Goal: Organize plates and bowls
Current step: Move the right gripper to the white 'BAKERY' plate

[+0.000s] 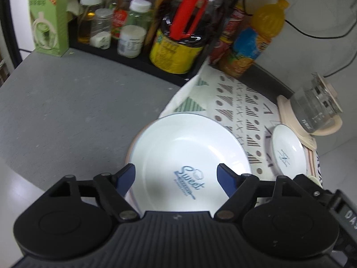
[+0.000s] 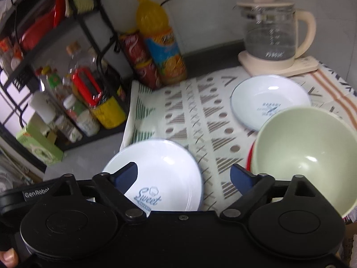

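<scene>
Bench: grey bench (image 1: 67, 111) was seen bare to the left, with a patterned cloth (image 2: 200, 116) spread over its right part.
Back edge: a black rack (image 1: 138, 64) of bottles and jars and an orange drink bottle (image 2: 160, 44) were lined along the wall; a glass kettle (image 2: 272, 33) was set at the cloth's far corner.
Large plate: the white plate (image 1: 189, 147) lettered "Sweet" was laid across the cloth's left edge, partly on bare bench.
Small plate: a smaller white plate (image 2: 270, 98) was placed near the kettle, well apart from the large one.
Bowl: a pale green bowl (image 2: 308, 154) was seen just beside the small plate, at the right.
Open room: bare cloth was left between both plates.
Left gripper (image 1: 176, 176): jaws were spread wide above the large plate, nothing held.
Right gripper (image 2: 184, 176): jaws were spread wide, nothing held.
</scene>
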The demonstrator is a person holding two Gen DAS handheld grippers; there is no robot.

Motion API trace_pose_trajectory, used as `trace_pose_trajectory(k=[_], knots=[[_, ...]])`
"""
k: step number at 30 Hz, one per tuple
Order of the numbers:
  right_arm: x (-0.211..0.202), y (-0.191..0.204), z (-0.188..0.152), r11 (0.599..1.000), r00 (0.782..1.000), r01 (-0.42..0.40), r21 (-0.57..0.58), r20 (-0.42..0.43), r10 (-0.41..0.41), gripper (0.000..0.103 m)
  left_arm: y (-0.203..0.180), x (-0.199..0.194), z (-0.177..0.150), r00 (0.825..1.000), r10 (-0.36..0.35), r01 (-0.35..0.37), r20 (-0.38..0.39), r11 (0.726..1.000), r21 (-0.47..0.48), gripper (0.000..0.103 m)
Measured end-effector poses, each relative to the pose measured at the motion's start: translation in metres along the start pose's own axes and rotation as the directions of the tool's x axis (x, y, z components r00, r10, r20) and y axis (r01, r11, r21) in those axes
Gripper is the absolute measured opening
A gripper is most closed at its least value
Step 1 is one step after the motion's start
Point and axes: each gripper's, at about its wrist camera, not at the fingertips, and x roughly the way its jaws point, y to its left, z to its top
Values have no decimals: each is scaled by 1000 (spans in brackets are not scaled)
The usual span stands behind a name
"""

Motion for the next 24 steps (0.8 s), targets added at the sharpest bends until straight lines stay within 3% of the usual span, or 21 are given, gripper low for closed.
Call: trace_pose_trajectory(k=[6, 24], knots=[[-19, -23, 8, 997, 998, 46, 58, 38, -48, 102, -24, 3, 0, 999, -41, 42, -10, 998, 48, 83], [-28, -81, 29, 971, 985, 154, 183, 54, -166, 103, -96, 39, 9, 992, -102, 110, -67, 985, 131, 84]])
